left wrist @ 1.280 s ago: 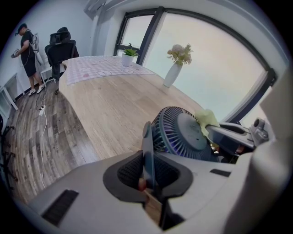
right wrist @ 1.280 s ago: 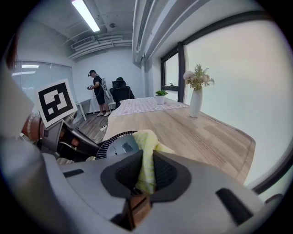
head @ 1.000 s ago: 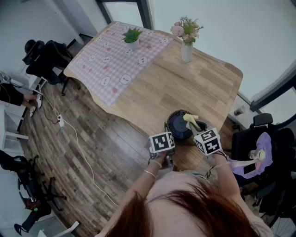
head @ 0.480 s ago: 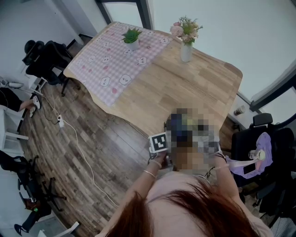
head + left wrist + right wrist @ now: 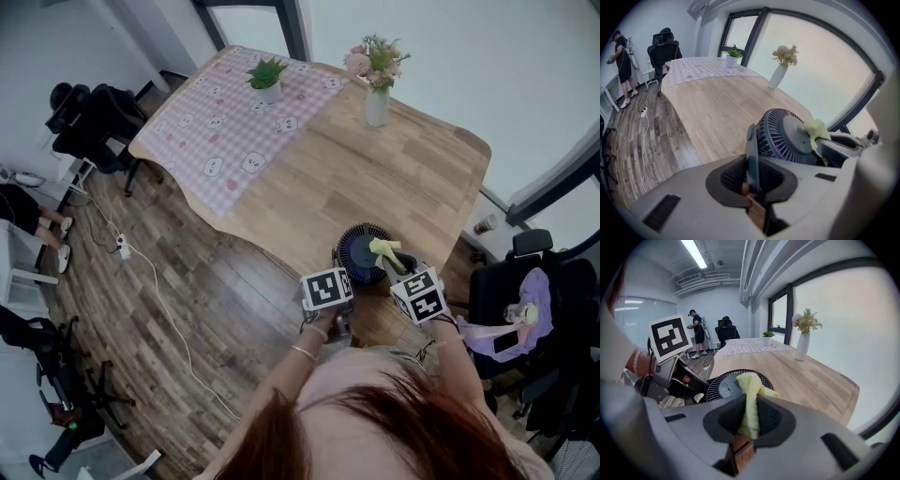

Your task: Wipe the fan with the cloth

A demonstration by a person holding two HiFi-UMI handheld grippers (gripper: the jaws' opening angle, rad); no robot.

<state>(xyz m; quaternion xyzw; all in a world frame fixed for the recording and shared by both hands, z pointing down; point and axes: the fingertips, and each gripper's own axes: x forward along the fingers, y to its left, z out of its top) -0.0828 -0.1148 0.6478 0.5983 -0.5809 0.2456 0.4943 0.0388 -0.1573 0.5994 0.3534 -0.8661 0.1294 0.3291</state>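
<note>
A small dark blue round fan (image 5: 361,251) stands near the front edge of the wooden table (image 5: 394,178). My left gripper (image 5: 338,265) is shut on a thin dark rim part of the fan (image 5: 751,150) and holds it from the left. The fan's grille (image 5: 780,136) faces up and to the right. My right gripper (image 5: 394,269) is shut on a yellow cloth (image 5: 751,401). The cloth's free end (image 5: 383,248) lies on the fan's face, over its hub (image 5: 727,386). In the right gripper view, the left gripper's marker cube (image 5: 670,337) shows beyond the fan.
A vase of flowers (image 5: 378,98) and a potted plant (image 5: 268,79) on a checked pink cloth (image 5: 220,127) stand at the table's far end. An office chair with purple fabric (image 5: 530,305) is at the right. A cable (image 5: 164,300) runs over the floor; a person (image 5: 21,208) stands far left.
The right gripper and its cloth have shifted very slightly on the fan's face. The left gripper and the fan have kept still. The person at far left has stepped back.
</note>
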